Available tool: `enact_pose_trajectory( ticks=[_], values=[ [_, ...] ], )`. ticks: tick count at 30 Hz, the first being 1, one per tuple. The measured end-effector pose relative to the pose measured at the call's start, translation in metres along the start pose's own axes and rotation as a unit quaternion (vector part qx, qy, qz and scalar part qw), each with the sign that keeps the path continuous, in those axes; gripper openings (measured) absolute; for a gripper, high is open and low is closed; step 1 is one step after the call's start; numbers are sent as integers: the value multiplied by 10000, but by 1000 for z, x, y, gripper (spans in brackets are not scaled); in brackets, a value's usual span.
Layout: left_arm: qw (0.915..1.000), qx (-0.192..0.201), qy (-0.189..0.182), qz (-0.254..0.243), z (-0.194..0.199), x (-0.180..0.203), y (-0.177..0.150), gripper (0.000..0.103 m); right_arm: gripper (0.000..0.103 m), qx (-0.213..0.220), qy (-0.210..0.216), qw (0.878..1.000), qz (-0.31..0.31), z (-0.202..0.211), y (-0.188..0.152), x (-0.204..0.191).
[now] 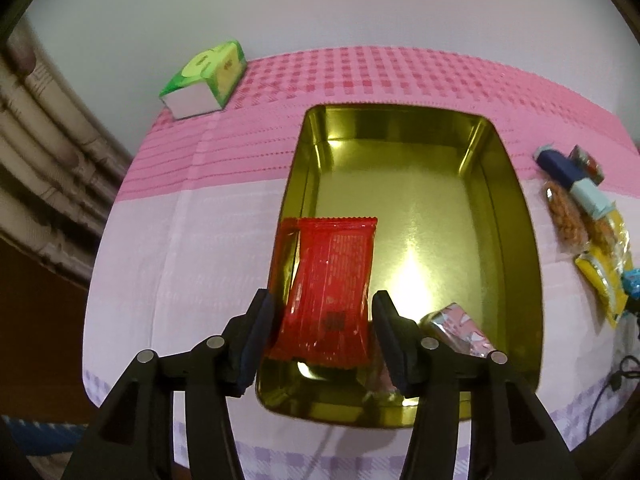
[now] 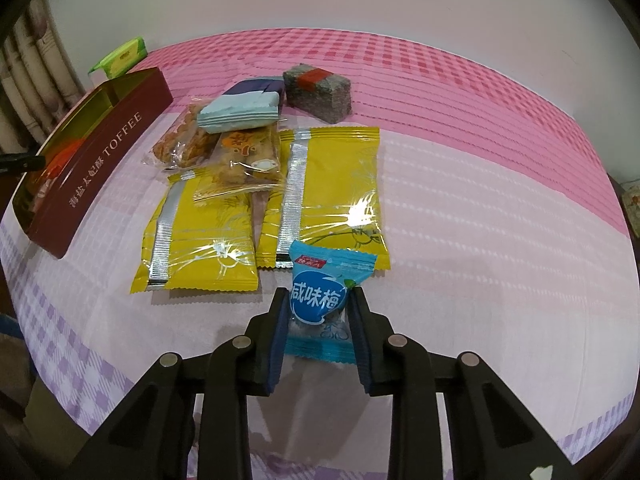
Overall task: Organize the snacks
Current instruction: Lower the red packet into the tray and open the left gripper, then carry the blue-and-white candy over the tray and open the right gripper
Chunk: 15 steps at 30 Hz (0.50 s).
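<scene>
Our right gripper (image 2: 318, 312) pinches the blue plum candy packet (image 2: 326, 300) on the tabletop (image 2: 480, 240); lift it by the wrapper's middle, clear of the yellow packets (image 2: 328, 196). Our left gripper (image 1: 324, 320) stands open astride the red packet (image 1: 332, 288), which leans on the gold tin's wall (image 1: 516, 216). The tin's near corner and a silvery sweet (image 1: 456, 328) lie partly hidden behind the fingers.
</scene>
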<state>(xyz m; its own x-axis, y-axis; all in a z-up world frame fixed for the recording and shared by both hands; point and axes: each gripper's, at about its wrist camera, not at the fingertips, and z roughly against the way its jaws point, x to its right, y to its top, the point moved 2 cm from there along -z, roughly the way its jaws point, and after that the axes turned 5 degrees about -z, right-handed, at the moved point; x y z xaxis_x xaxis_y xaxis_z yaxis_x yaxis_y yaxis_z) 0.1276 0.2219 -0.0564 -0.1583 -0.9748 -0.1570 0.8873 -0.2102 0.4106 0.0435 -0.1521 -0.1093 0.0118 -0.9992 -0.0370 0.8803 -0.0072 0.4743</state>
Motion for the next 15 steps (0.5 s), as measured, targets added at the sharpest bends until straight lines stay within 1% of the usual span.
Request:
enact_pose_trajectory(
  ticks=[2, 5, 10, 12, 15],
  values=[
    [9999, 80, -14, 129, 6, -3, -4, 56, 26, 14, -27, 10000, -32, 1, 0, 0],
    [9995, 183, 58, 259, 14, -7, -10, 58, 26, 33, -50, 9999, -110, 4, 0, 0],
    [9981, 330, 103, 508, 25, -16, -23, 62, 26, 193, -97, 9996, -201, 22, 3, -2],
    [9975, 358, 90, 607, 28, -21, -26, 66, 26, 273, -98, 9994, -211, 30, 5, -6],
    [9960, 367, 63, 811, 30, -30, -34, 67, 26, 398, -33, 9991, -152, 43, 13, -17]
  ],
)
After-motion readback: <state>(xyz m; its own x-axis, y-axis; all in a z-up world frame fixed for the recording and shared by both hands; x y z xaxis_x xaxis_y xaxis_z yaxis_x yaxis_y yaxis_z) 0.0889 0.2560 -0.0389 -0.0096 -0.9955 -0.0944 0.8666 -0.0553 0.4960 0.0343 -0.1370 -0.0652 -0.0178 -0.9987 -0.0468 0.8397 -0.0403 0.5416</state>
